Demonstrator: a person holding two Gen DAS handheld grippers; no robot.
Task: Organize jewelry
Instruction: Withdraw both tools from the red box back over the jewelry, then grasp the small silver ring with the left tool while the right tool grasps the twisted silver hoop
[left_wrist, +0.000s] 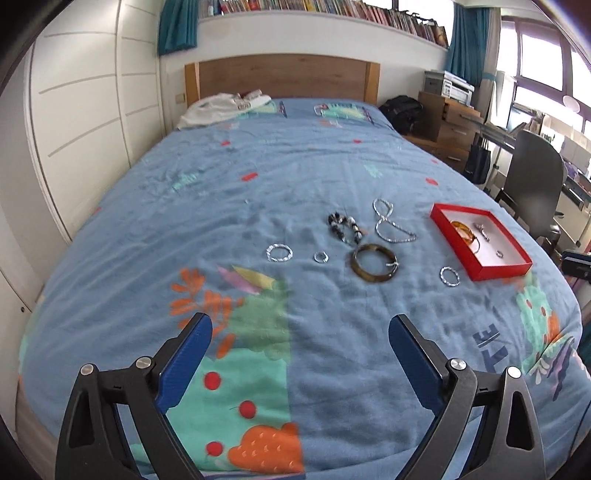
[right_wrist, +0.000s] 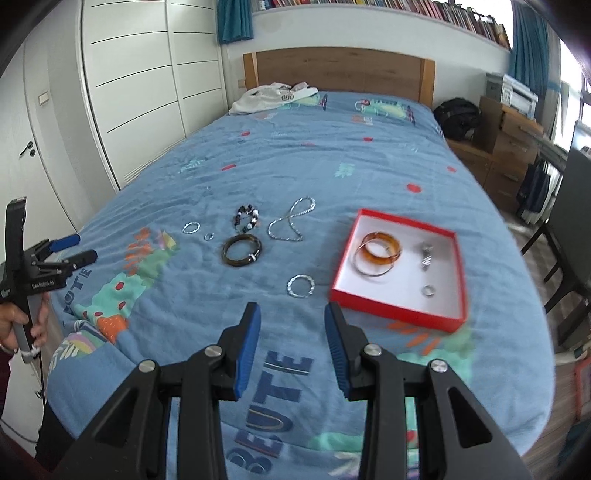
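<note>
While both grippers hang empty over the bed (right_wrist: 369, 166), left gripper (left_wrist: 300, 343) wide, right gripper (right_wrist: 292, 328) narrower, silver ring (right_wrist: 300, 285) just left of red box (right_wrist: 400, 314), dark bangle (right_wrist: 242, 250) farther left.

On the bed (right_wrist: 369, 166), the box (right_wrist: 452, 321) holding two bangles (right_wrist: 376, 254) lies right of a bangle (right_wrist: 242, 251), chain necklace (right_wrist: 291, 221) and beaded bracelet (right_wrist: 247, 218).

Open bedspread before both grippers; jewelry and box farther up.

We found bare bedspread (right_wrist: 369, 166) ahead of the parted right gripper (right_wrist: 292, 325), with only a silver ring (right_wrist: 300, 285) just beyond and the red box (right_wrist: 397, 312) close on its right. Before the widely parted left gripper (left_wrist: 300, 334), the dark bangle (left_wrist: 373, 263), beaded bracelet (left_wrist: 343, 226) and chain (left_wrist: 391, 225) lay clustered; leftward the cover stayed free.
</note>
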